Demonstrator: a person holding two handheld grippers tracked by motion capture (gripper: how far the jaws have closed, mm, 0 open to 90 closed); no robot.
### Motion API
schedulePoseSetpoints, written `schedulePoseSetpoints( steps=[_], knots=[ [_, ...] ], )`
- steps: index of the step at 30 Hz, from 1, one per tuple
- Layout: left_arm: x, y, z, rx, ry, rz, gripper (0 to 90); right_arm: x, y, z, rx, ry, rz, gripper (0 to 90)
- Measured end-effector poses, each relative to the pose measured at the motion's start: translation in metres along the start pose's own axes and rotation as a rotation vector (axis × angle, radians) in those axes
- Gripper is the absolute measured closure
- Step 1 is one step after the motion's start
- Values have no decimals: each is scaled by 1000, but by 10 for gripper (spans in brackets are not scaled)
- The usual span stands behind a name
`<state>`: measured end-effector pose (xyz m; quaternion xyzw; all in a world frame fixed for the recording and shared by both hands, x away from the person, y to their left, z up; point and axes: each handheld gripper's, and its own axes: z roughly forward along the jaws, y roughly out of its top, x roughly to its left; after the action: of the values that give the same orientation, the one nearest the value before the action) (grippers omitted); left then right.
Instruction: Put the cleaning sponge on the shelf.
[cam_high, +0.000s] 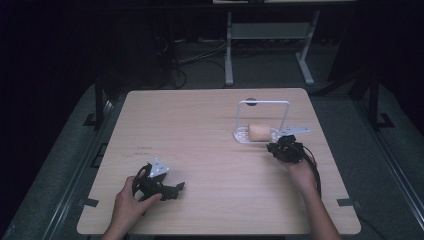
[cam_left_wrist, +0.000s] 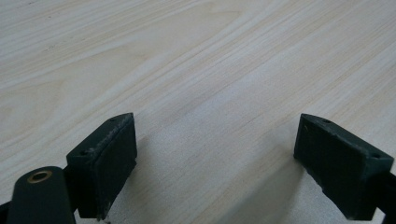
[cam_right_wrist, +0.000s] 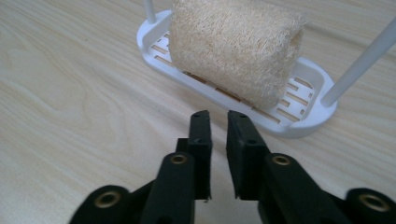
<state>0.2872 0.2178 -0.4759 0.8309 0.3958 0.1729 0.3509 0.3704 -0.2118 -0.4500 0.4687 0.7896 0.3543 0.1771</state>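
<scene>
A tan loofah sponge (cam_high: 259, 132) (cam_right_wrist: 233, 46) stands on a white slotted rack (cam_high: 242, 136) (cam_right_wrist: 299, 126) with a tall wire hoop (cam_high: 263, 102), at the table's right middle. My right gripper (cam_high: 274, 146) (cam_right_wrist: 218, 119) sits just short of the rack's near rim, jaws drawn almost together with a thin slit and nothing between them. My left gripper (cam_high: 179, 189) (cam_left_wrist: 215, 135) rests low over bare wood near the front left, jaws spread wide and empty. A hand holds each gripper.
The light wooden table (cam_high: 200, 125) has a small dark hole (cam_high: 251, 101) near its far edge behind the rack. Beyond the table, on a dark floor, stand the white legs of another desk (cam_high: 229, 50) and some cables.
</scene>
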Motion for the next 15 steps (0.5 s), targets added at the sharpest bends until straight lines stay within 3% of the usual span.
schedulePoseSetpoints(
  steps=[3, 5, 6, 15],
  knots=[
    [0, 0, 0, 0, 0, 0, 126, 2, -3, -4, 5, -1, 0, 624],
    [0, 0, 0, 0, 0, 0, 126, 3, -5, -5, 7, -2, 3, 581],
    [0, 0, 0, 0, 0, 0, 126, 5, -8, -9, 6, 0, 0, 485],
    [0, 0, 0, -1, 0, 0, 126, 13, -19, -26, -11, 10, -4, 316]
  ],
)
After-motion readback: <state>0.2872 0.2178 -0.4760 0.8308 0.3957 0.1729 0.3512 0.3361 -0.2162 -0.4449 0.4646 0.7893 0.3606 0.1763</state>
